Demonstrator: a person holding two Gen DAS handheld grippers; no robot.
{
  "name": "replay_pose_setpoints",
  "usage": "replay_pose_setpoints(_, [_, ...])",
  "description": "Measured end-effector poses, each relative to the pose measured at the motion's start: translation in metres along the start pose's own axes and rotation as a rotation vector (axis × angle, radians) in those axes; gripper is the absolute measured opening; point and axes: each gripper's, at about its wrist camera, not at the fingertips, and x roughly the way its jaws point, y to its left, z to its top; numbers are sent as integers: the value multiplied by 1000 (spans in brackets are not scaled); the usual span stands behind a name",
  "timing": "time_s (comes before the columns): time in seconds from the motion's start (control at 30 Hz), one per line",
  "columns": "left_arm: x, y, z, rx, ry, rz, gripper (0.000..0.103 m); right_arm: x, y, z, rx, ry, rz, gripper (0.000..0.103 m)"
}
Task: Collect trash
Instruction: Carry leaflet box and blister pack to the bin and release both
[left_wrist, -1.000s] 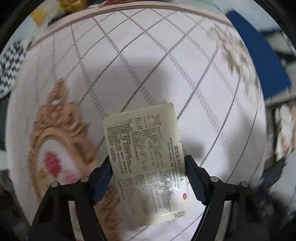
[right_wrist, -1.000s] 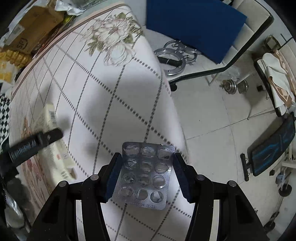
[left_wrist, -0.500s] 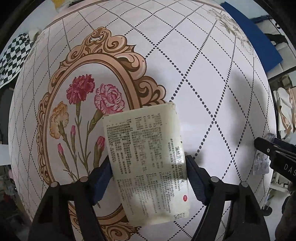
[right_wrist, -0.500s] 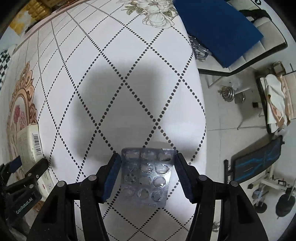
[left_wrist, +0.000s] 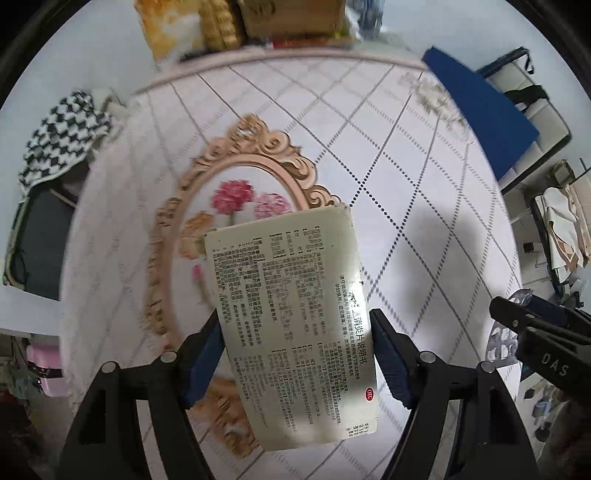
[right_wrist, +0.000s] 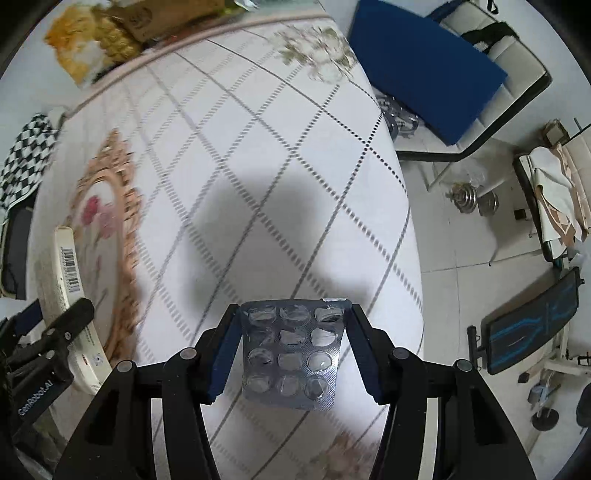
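My left gripper (left_wrist: 295, 332) is shut on a cream medicine box (left_wrist: 291, 321) printed with small black text, held above the table. The box also shows edge-on with its barcode in the right wrist view (right_wrist: 72, 295). My right gripper (right_wrist: 291, 328) is shut on an empty silver blister pack (right_wrist: 291, 354), held above the table near its right edge. The right gripper (left_wrist: 532, 332) and the blister pack (left_wrist: 500, 341) show at the right of the left wrist view. The left gripper (right_wrist: 55, 343) shows at the lower left of the right wrist view.
The table has a white cloth (left_wrist: 388, 155) with dotted diamond lines and a floral oval frame (left_wrist: 236, 192). Boxes and yellow bags (left_wrist: 236, 22) line the far edge. A blue-seated chair (right_wrist: 424, 66) and floor clutter lie right. A checkered cloth (left_wrist: 59, 136) lies left.
Both grippers have pulled back and up from the table with their objects still held. The far table edge and the clutter behind it have come into view.
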Motion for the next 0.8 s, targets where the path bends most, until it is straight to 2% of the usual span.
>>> replay_pose_setpoints(0.1, [-25, 18, -10, -8, -38, -4, 73, -31, 13, -32, -4, -41, 20, 59])
replay_pose_setpoints(0.2, [-63, 35, -37, -14, -87, -18, 73, -64, 28, -72, -23, -81, 31, 59])
replay_pose_setpoints(0.23, [-54, 41, -36, -15, -94, -23, 73, -74, 31, -84, -26, -90, 38, 59])
replay_pose_setpoints(0.3, [-72, 52, -58, -20, -121, -39, 73, -96, 43, -116, -33, -111, 57, 59])
replay_pose_setpoints(0.4, [-104, 72, -105, -18, -164, -65, 73, -127, 62, -170, -49, -152, 76, 59])
replay_pose_setpoints(0.43, [-118, 83, -130, -17, -178, -78, 73, -139, 70, -194, -52, -168, 81, 59])
replay_pose_setpoints(0.53, [-135, 101, -179, -7, -189, -108, 73, -162, 88, -255, -39, -191, 95, 59])
replay_pose_setpoints(0.67, [-141, 124, -254, 9, -131, -144, 73, -175, 108, -347, 10, -170, 113, 59])
replay_pose_setpoints(0.8, [-121, 141, -314, -6, -23, -164, 73, -159, 117, -428, 28, -71, 150, 59])
